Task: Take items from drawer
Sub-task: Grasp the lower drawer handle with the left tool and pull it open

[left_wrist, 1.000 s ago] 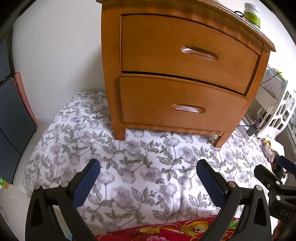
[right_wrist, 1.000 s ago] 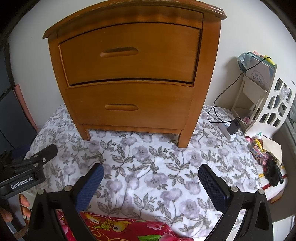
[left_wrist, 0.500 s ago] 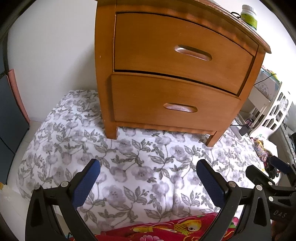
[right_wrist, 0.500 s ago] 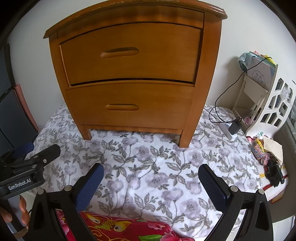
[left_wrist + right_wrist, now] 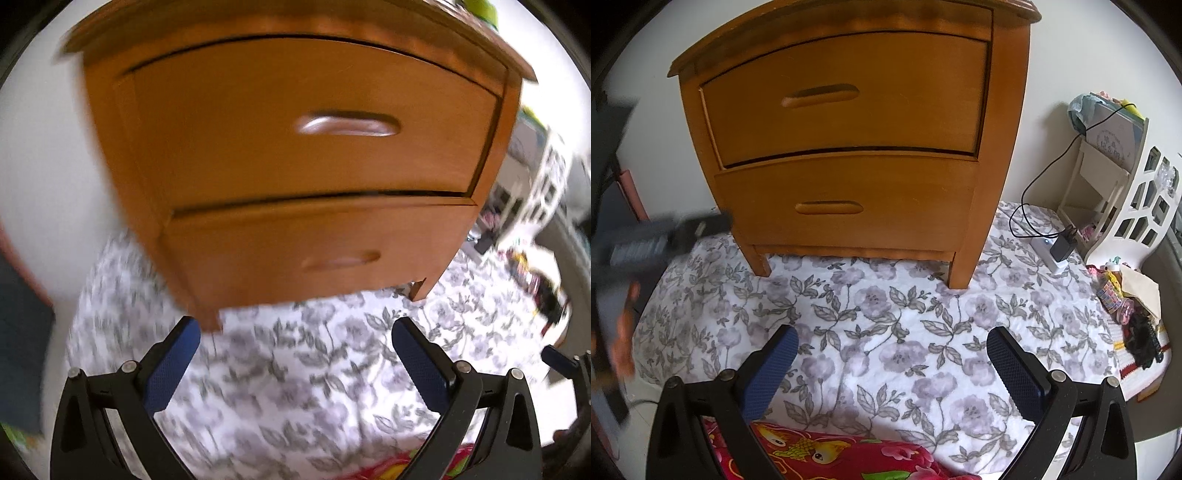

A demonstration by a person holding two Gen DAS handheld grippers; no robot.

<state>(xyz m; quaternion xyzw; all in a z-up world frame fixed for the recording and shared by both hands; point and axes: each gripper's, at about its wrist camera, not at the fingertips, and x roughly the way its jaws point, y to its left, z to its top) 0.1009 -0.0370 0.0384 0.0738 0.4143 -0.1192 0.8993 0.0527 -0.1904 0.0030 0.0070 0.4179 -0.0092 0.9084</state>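
White cloth with grey flowers and leaves covers the floor under both tools, and a plain white wall stands behind.

The left gripper has its blue pads spread wide apart with nothing between them. The right gripper is just the same, wide open and holding nothing.

Straight ahead of both tools is the orange-brown wooden bedside cabinet. Its top drawer with a long carved handle and its bottom drawer are both shut, so the items inside are hidden.

A moment ago the left tool was farther back and saw the cabinet from the side. Now the cabinet fills its view and looks blurry, so this tool has moved in fast. The top handle is right ahead of it. The right tool has hardly moved. I think the left tool is going for the top drawer, and the drawer must be pulled open before anything comes out.

Off to the right sit a white cut-out shelf and a black plug with a cord.
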